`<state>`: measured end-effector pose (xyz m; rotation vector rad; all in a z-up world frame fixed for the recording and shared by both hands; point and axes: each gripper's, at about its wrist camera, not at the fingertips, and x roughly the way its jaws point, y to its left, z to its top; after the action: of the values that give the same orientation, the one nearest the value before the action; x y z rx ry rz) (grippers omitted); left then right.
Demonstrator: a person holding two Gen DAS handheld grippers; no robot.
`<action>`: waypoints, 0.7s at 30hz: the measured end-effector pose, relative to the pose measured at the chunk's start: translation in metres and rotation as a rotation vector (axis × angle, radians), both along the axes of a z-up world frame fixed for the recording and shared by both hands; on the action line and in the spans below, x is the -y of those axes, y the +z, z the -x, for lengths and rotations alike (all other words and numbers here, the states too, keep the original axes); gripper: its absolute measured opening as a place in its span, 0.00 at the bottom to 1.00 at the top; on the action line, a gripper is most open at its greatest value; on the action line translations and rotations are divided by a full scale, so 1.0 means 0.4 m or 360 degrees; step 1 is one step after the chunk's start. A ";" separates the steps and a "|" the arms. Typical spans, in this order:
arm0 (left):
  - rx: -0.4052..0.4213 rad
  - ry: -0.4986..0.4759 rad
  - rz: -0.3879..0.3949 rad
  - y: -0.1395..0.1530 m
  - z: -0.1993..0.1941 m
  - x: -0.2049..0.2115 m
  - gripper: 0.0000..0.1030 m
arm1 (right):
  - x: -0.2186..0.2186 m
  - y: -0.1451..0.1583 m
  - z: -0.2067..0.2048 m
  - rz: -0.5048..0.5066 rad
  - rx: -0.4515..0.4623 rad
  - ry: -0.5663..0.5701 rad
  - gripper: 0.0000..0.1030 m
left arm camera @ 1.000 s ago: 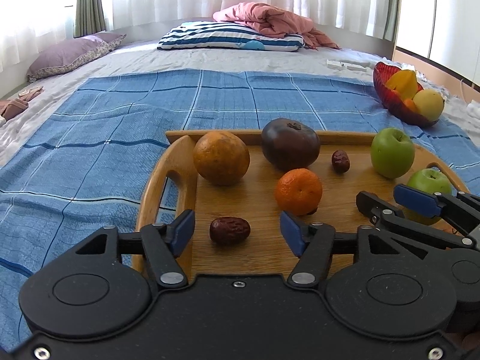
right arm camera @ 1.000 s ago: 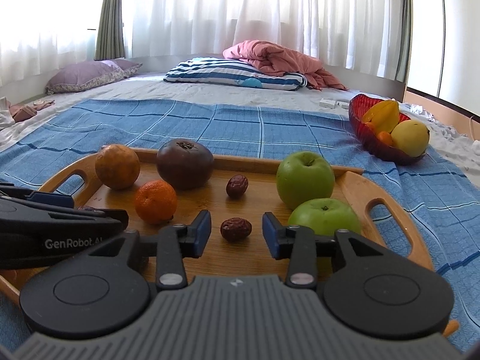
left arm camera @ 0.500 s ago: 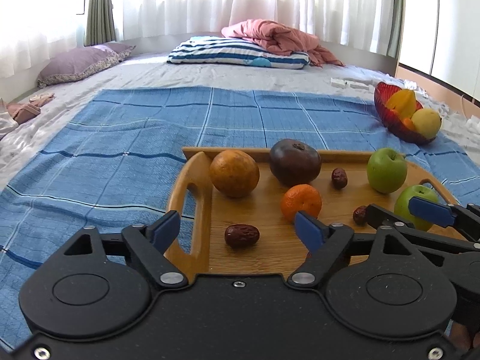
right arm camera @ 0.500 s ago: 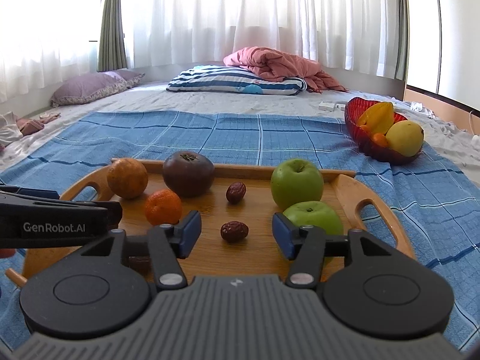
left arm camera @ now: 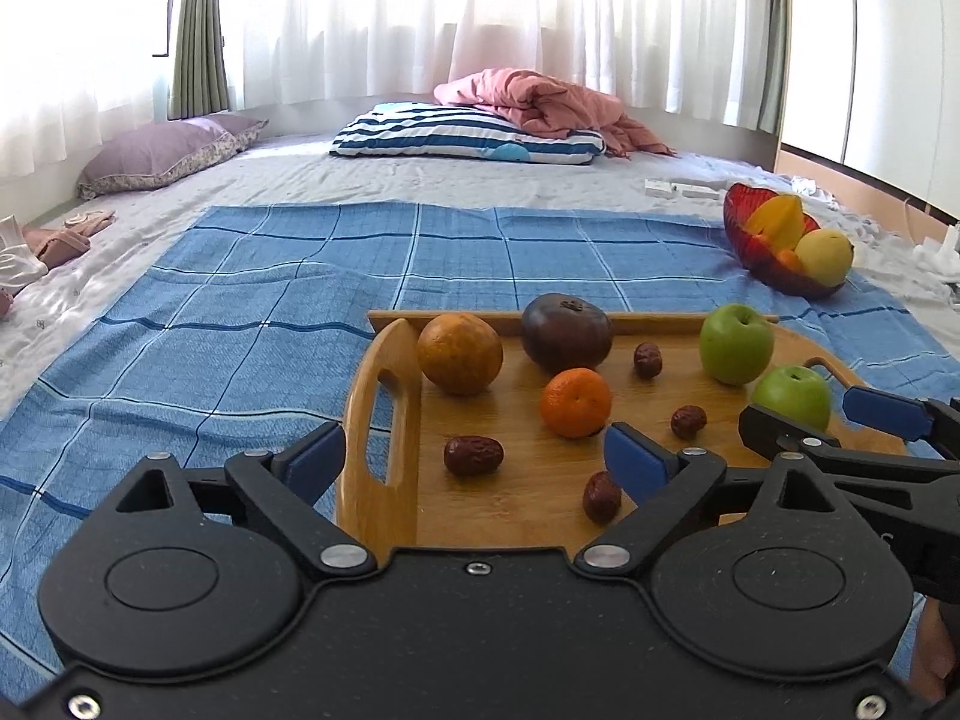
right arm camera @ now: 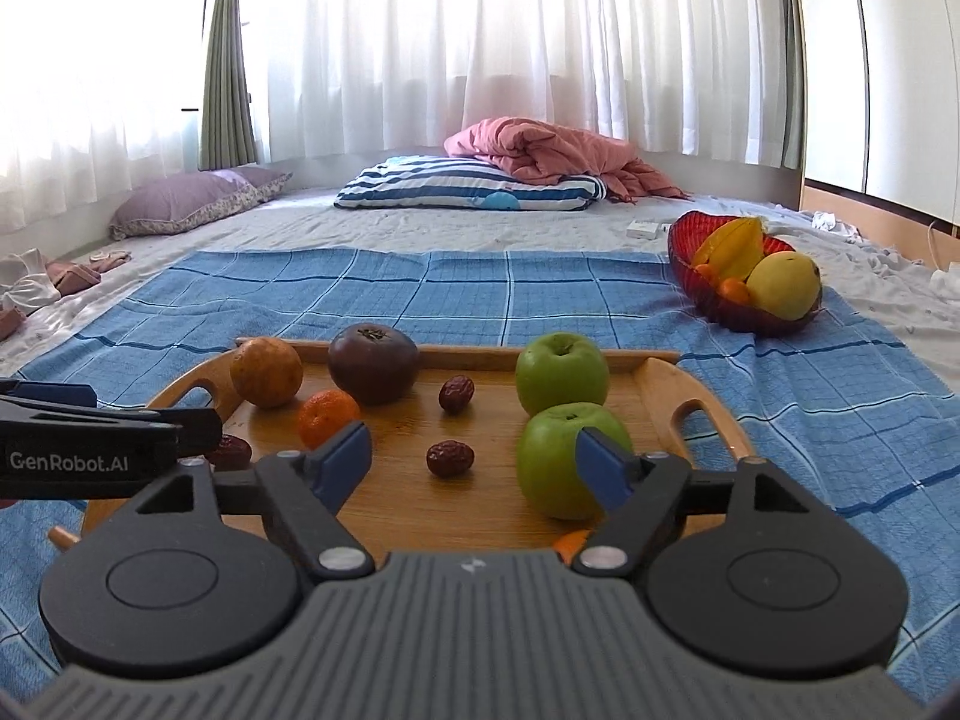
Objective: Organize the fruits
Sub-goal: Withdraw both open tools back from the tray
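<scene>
On the bed, over a blue checked blanket, sits a wooden tray with a cut-out handle at each end. The left gripper hangs low over the near left end of the tray. Its jaws are far apart and opening, and nothing is between the blue pads but air; the tray handle shows through the gap. It holds nothing and touches nothing. The right gripper hangs over the near right side of the tray. Its jaws are wide and opening too. It holds nothing; its right pad sits in front of the near green apple, and I cannot tell if they touch.

The tray wood is smooth and yellow-brown. On it are two round shiny green apples, the far green apple just behind the near one. A bumpy big orange and a dark purple round fruit sit at the back. A small orange sits in the middle. Four little wrinkly red dates lie around them.

Well apart, to the right on the blanket, a red glass bowl holds a yellow star fruit, a yellow pear-like fruit and small orange ones.
</scene>
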<state>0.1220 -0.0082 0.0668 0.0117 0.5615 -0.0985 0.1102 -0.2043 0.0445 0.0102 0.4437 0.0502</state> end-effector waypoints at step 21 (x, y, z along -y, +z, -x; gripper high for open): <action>-0.0015 -0.0036 0.0006 -0.027 0.139 0.006 0.94 | 0.035 -0.043 0.097 -0.0033 -0.0105 -0.0043 0.88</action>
<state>0.0663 -0.0107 0.0561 0.0141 0.5708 -0.1214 0.0715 -0.2182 0.0272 0.0383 0.5092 0.0277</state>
